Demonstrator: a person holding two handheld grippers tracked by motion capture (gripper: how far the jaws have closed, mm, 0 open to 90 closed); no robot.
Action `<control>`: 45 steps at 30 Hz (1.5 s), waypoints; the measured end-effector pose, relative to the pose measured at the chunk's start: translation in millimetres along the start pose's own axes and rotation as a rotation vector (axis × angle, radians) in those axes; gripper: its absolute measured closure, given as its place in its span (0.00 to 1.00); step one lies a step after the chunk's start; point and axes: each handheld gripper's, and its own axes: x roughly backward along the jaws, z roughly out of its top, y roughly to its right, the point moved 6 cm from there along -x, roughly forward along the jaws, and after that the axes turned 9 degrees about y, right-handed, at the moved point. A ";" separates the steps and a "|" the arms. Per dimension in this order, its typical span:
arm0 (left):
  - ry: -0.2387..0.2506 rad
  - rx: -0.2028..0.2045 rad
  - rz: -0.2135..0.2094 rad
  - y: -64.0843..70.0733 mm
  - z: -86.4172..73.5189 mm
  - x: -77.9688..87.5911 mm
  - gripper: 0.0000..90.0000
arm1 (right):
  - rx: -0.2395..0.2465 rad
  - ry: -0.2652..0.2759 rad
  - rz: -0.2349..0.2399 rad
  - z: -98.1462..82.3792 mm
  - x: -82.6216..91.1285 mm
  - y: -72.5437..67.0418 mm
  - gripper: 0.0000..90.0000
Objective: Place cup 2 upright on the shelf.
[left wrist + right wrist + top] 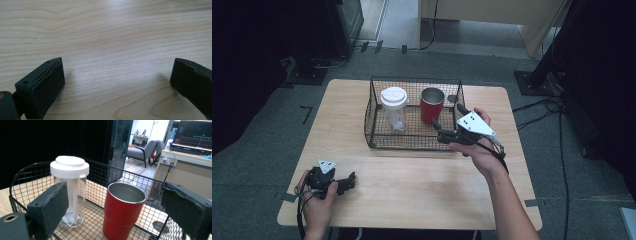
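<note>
A black wire basket [373, 120] stands at the back middle of the wooden table [412, 180]. Inside it are a clear cup with a white lid [394, 107] on the left and a red steel tumbler [432, 105] on the right, both upright. My right gripper [447, 116] hovers at the basket's front right corner, open, aimed at the tumbler. In the right gripper view the red tumbler [122, 215] stands a little beyond the open right gripper [115, 212], with the lidded cup [69, 167] to its left and the basket [30, 172] around both. My left gripper [348, 182] rests open near the front left edge. Bare table wood [112, 37] lies before the left gripper [117, 82].
Black equipment stands and cables [547, 105] sit on the grey floor beside the table. A small round object [452, 98] lies in the basket's back right corner. Past the basket are a grey chair [147, 151] and a desk with a monitor [195, 135].
</note>
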 end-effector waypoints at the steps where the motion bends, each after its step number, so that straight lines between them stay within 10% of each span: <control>1: 0.000 -0.001 0.000 -0.1 0.0 0.0 0.00 | 0.001 0.001 -0.002 -0.3 2.2 0.6 0.09; 22: 0.001 -0.001 0.000 0.0 -0.1 -0.1 0.00 | 0.009 -0.003 -0.007 -11.4 55.9 11.1 0.00; 45: -0.001 -0.002 0.000 -0.1 -0.1 0.1 0.00 | -0.036 -0.078 -0.143 -63.7 126.4 55.4 0.00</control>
